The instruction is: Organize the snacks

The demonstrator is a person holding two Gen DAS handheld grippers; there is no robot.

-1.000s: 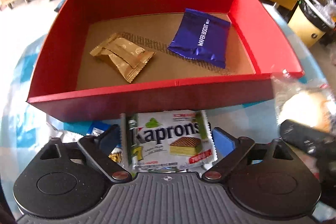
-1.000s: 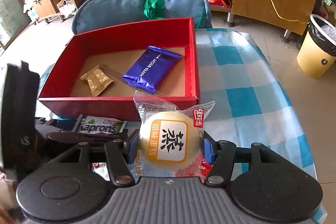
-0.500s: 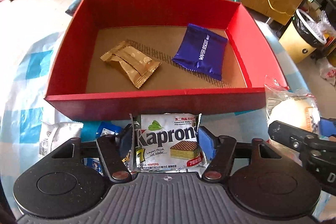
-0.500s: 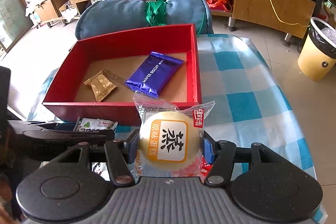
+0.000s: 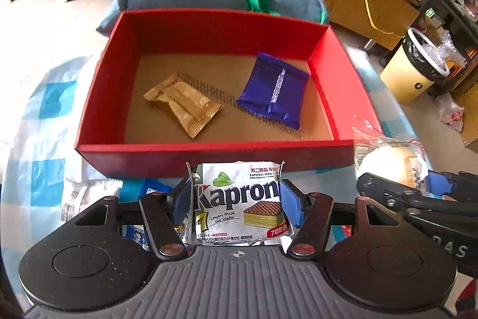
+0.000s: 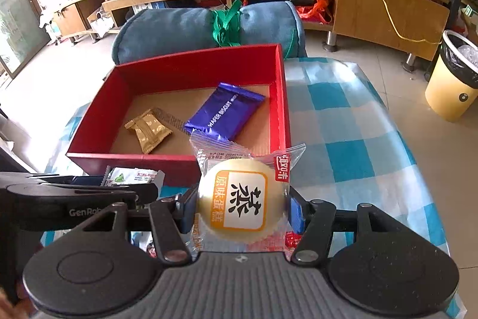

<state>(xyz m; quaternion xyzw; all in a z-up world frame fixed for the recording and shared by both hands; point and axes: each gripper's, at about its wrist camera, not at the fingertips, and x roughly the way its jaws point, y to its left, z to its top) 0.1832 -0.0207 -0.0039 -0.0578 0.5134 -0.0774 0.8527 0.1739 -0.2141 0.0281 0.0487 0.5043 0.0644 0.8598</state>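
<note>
Between left claw (image 5: 236,199) pads: Kaprons wafer pack (image 5: 239,205)

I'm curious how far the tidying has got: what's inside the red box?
The red box holds two snacks: a gold packet and a purple wafer packet, lying apart on its brown floor. The near wall hides a strip of the floor.

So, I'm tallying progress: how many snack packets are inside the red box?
2. A gold packet lies on the left of the red box floor, and a purple wafer packet on the right. None looks hidden.
</note>
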